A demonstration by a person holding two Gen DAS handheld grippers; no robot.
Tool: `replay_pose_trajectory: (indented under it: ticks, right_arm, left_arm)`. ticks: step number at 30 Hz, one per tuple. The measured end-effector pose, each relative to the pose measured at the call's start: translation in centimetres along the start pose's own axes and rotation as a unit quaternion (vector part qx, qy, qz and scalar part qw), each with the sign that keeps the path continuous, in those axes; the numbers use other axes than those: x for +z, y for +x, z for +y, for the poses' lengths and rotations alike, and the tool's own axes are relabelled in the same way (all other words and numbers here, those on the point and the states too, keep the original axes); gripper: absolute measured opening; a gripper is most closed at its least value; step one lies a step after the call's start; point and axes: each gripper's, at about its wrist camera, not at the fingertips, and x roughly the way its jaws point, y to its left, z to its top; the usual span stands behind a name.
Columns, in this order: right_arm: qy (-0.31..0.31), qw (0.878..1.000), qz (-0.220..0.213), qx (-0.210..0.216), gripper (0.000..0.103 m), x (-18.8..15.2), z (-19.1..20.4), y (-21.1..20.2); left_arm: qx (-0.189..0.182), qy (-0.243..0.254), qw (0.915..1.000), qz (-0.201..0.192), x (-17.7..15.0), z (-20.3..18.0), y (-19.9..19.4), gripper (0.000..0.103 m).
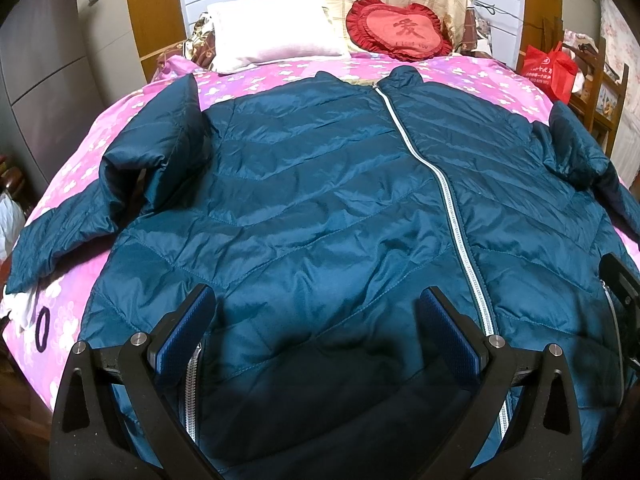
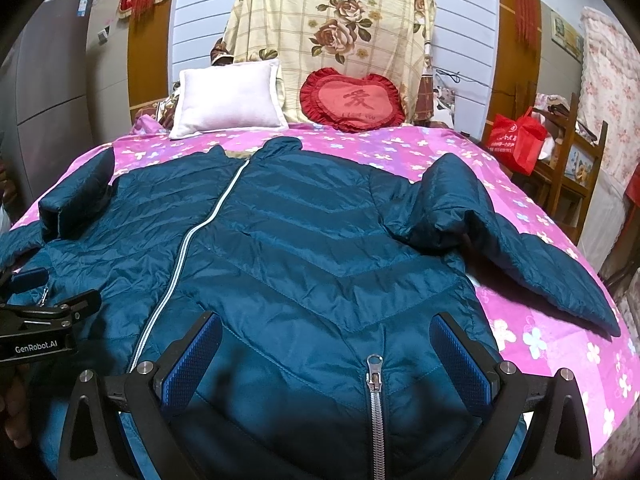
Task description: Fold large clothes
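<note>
Your teal quilted jacket (image 1: 320, 184) lies front-up and zipped on the pink flowered bedspread (image 1: 280, 74), collar toward the far end and hem toward you. Its white-edged main zipper (image 1: 440, 184) runs from the collar down to the hem, and both sleeves are bent at the elbow — the left sleeve (image 1: 132, 168) doubles back with its cuff pointing far, and the right sleeve (image 2: 500, 236) does the same while its lower part trails out to the right across the bedspread. Your left gripper (image 1: 316, 320) hangs over the near left half of the jacket with its blue-padded fingers (image 1: 180, 340) spread wide and nothing between them; a pocket zipper (image 1: 191, 384) shows just beside the left finger. Your right gripper (image 2: 326, 352) sits over the near right half, fingers equally wide apart and gripping nothing, with the other pocket zipper pull (image 2: 374, 364) lying between them on the fabric. In the right wrist view the left gripper's black body shows at the left edge, a hand (image 2: 16, 412) below it. At the far end of the bed a white pillow (image 1: 272, 36) rests on the left and a red heart-shaped cushion (image 1: 404, 34) on the right, both in front of a floral-draped headboard (image 2: 332, 32). A red bag (image 2: 516, 140) stands by a wooden chair (image 2: 576, 160) off the far right — well apart from the jacket.
</note>
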Motion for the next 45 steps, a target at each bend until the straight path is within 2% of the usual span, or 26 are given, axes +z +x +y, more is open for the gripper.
replay_pose_trajectory:
  ticks: [33, 45]
  right_arm:
    - [0.001, 1.000, -0.004, 0.004, 0.103, -0.36, 0.22, 0.01]
    - [0.014, 1.000, -0.004, 0.023, 0.103, -0.85, 0.19, 0.54]
  left_arm:
    - [-0.002, -0.003, 1.0000, 0.003, -0.40, 0.31, 0.19, 0.102]
    - [-0.017, 0.006, 0.9998, 0.000, -0.63, 0.09, -0.24, 0.102]
